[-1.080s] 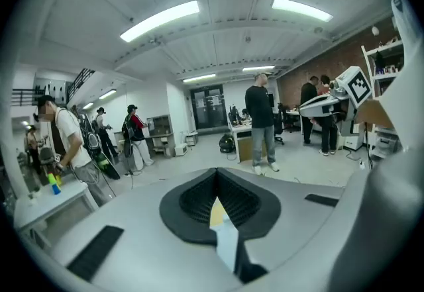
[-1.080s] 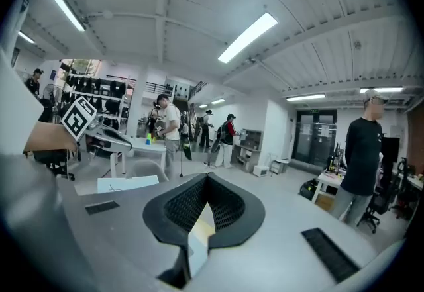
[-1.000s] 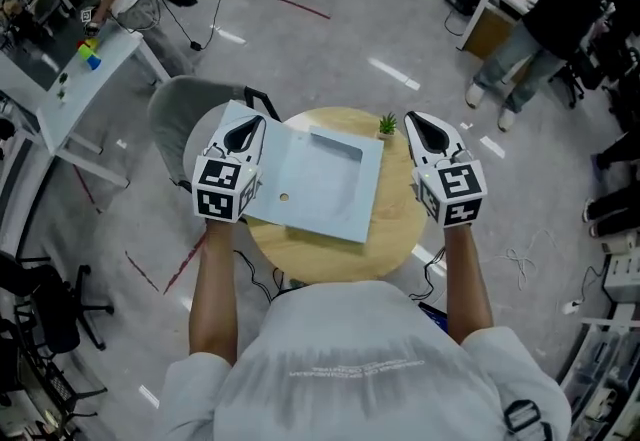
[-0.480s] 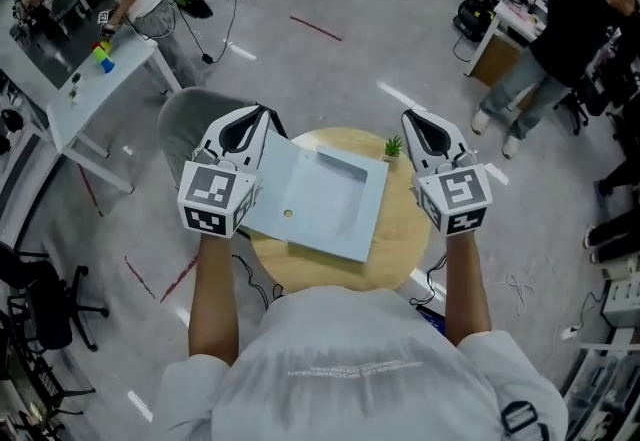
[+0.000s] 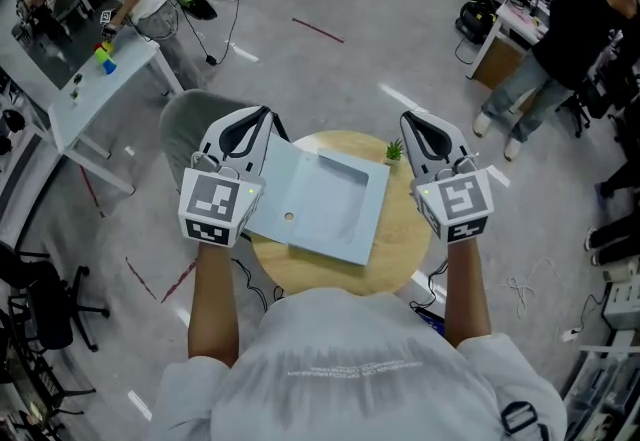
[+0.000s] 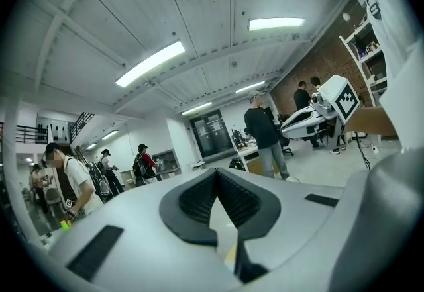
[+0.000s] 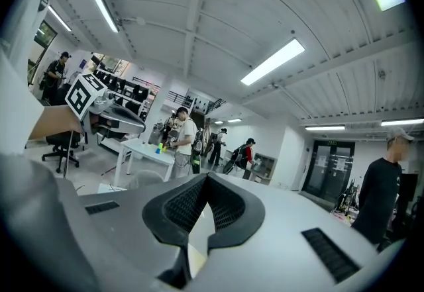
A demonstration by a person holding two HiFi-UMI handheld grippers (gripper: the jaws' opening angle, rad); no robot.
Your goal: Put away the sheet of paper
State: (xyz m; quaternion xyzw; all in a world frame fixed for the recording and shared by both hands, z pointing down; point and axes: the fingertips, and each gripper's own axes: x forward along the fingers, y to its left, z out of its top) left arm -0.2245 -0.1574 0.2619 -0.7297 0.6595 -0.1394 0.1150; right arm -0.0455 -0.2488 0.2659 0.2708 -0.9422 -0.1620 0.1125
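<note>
blue sheet [image 5: 320, 201] on round table [image 5: 396, 251] | plant [image 5: 392, 148] at far edge | chair [image 5: 186, 123] behind

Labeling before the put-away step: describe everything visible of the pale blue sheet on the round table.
The pale blue sheet is a flat, matte rectangle lying skewed on the round wooden table. A smaller rectangular panel stands out on its far right part, and a small round spot sits nearer the left. Its left edge appears to pass the table rim, under the shut left hand-held gripper; contact there cannot be told. A small green plant stands just beyond its far right corner.
</note>
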